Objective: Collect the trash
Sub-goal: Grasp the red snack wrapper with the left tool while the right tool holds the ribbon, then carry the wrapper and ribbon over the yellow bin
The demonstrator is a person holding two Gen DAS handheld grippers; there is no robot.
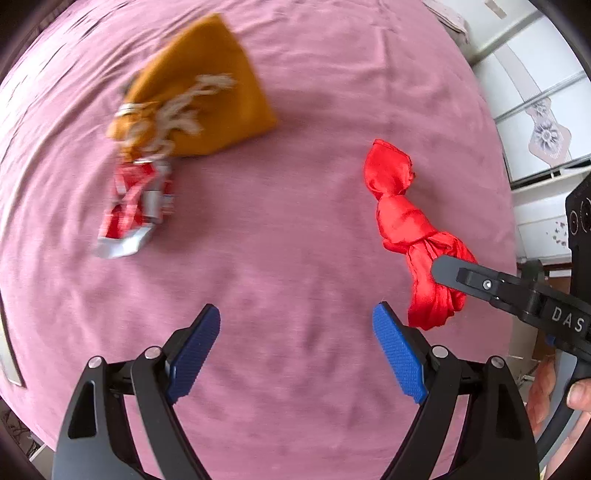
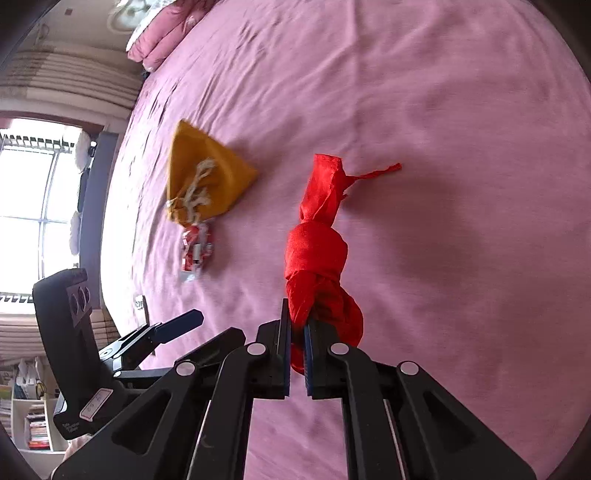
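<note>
Crushed red-and-silver can (image 1: 135, 206) lies on the pink bedspread (image 1: 295, 184), left of centre in the left wrist view, blurred. Its upper end touches the mouth of a mustard drawstring pouch (image 1: 207, 92), which lies flat in the upper left of that frame with its pale cord (image 1: 181, 110) frayed across the fabric. In the right wrist view the same can (image 2: 197, 249) sits left of centre, directly below the pouch (image 2: 207, 177).

Red knotted cloth (image 1: 402, 221) lies along the right half of the left wrist view, well apart from the can. In the right wrist view the cloth (image 2: 317, 251) runs up the middle of the frame, with a thin strip trailing off to the right at its far end.

Right gripper (image 2: 297, 332): jaws nearly closed, pinching the near bunched end of the red cloth between the blue pads. From the left wrist view the right gripper (image 1: 448, 269) enters from the right edge, its black finger tip overlapping the lower end of the cloth.

Left gripper (image 1: 297, 321): jaws spread wide, blue pads (image 1: 397, 354) facing each other, holding nothing; only bedspread between them. It sits in the lower centre of its own frame, near the cloth's lower end but not touching it. In the right wrist view the left gripper (image 2: 177, 325) appears at lower left, above the bedspread.

Pink pillows (image 2: 166, 33) show at the upper left of the right wrist view.
</note>
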